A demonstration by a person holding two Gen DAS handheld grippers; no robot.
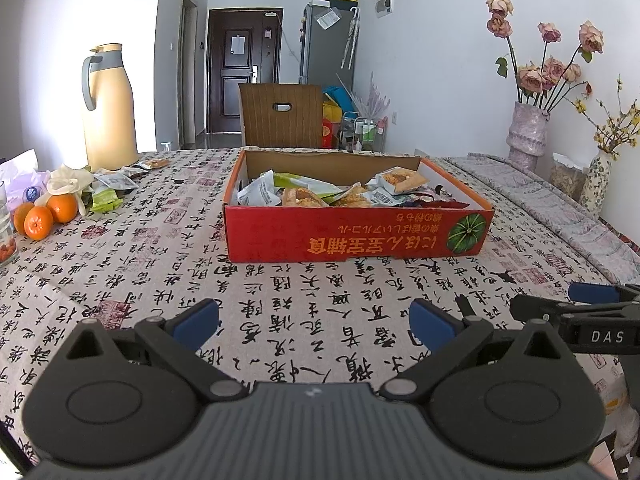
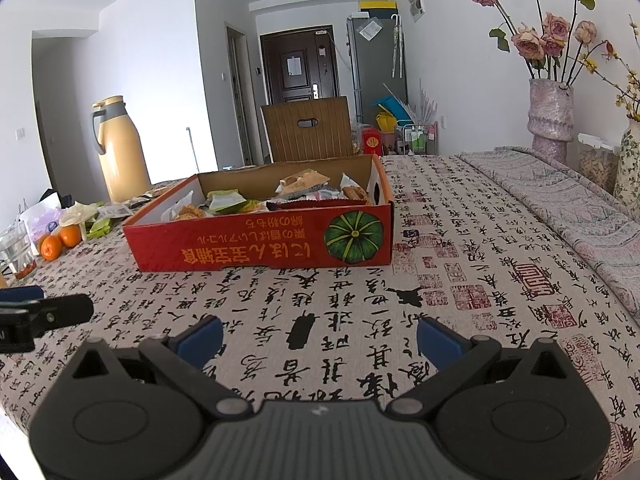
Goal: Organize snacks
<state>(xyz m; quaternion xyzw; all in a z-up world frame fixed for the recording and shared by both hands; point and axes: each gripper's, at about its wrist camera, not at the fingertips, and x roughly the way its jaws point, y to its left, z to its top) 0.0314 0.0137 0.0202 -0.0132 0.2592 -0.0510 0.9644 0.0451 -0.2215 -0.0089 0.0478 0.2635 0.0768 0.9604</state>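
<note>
Most snack packets (image 1: 352,194) already lie in the red box (image 1: 356,236) mid-table, so the job looks largely done; a few loose packets (image 1: 116,182) remain near the oranges (image 1: 46,216) on the left. Both the left gripper (image 1: 314,320) and right gripper (image 2: 320,338) hover low over the table (image 1: 280,292) short of the box, fingers spread, empty.
</note>
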